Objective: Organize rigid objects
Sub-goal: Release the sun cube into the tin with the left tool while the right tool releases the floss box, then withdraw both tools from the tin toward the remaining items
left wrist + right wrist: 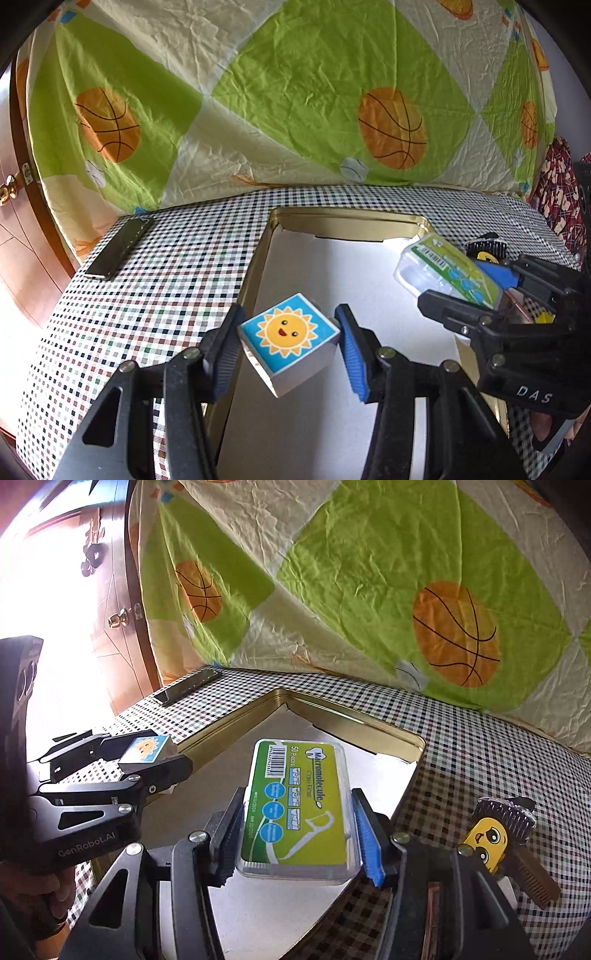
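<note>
The tin tray [388,734] lies on the table [480,760], comb [517,849] right of it.

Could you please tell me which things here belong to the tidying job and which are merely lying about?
In the job: sun block in left gripper; floss box in right gripper; gold tin; comb.
Lying about: dark bar; basketball sheet.

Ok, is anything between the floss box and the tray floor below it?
Nothing visible. The right gripper holds the floss box above the tray, whose white floor beneath looks bare. The left gripper, with the sun block, is off to the left side.
</note>
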{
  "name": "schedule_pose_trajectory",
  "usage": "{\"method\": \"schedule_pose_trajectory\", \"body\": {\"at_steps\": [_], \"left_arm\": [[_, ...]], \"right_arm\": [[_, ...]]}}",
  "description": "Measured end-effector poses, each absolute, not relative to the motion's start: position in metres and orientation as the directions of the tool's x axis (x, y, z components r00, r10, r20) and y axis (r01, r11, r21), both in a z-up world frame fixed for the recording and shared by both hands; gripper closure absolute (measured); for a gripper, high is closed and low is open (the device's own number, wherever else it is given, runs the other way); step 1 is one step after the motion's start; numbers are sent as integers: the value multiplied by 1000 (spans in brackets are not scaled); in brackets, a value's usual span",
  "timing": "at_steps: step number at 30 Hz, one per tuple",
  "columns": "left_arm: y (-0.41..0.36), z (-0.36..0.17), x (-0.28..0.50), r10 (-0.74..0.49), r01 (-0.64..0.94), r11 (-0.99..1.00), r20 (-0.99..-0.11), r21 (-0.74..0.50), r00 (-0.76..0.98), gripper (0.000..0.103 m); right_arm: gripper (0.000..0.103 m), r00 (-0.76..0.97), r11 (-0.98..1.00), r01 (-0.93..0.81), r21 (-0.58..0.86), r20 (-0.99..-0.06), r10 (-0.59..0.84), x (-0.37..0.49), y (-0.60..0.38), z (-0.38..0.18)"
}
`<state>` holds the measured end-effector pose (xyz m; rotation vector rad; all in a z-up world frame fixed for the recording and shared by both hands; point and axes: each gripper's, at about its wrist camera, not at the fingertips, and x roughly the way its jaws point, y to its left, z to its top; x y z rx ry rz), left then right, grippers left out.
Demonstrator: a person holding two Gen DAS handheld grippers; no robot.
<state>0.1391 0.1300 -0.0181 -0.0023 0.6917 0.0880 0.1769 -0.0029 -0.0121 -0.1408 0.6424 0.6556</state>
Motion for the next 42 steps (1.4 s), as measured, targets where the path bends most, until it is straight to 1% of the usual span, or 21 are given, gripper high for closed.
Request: {"method": "schedule_pose_trajectory", "body": {"at_steps": [3,5,6,7,10,14,18,20,23,26,29,33,37,42], "left_arm": [[129,-21,143,96,-90,995,-648,43,755,52],[129,-22,143,98,-97,995,-650,38,754,38],[129,-21,142,98,-99,994,-646,34,757,36],[129,-21,141,102,-105,994,-642,34,760,34],[130,-20,137,101,-109,994,-632,27,768,27],[125,-18,120,96,-114,993,-595,6,798,26],[103,-20,97,83,-99,995,-547,-1,833,26],[86,-21,87,61,-75,997,-527,-5,848,22],[56,-21,75,29,-28,1000,-496,9,868,19],[28,-17,67,-4,18,1000,-468,25,884,18],[2,-13,62,-45,66,997,-444,33,895,18],[-31,-19,61,-110,148,988,-465,47,878,18],[-57,-32,68,-153,205,978,-517,44,842,18],[-80,-41,76,-140,238,966,-574,99,807,18]], "right_arm": [[46,603,795,-603,66,-614,509,181,0,-15],[43,599,796,-601,75,-616,511,183,0,-16],[33,592,792,-604,87,-616,520,183,-1,-16],[30,587,789,-606,101,-613,529,183,-3,-16],[30,586,786,-606,121,-601,544,178,-11,-14],[29,618,795,-599,96,-575,536,157,-35,-11],[29,653,811,-577,94,-543,528,131,-77,-9],[29,690,833,-548,81,-519,504,117,-103,-9],[29,742,869,-488,76,-488,459,101,-144,-10],[29,795,910,-408,70,-462,392,90,-183,-11],[28,823,933,-347,95,-446,351,85,-216,-14],[28,839,950,-287,123,-447,311,82,-243,-25],[28,838,959,-248,136,-467,282,81,-260,-38],[28,844,965,-217,146,-469,261,83,-271,-44]]}}
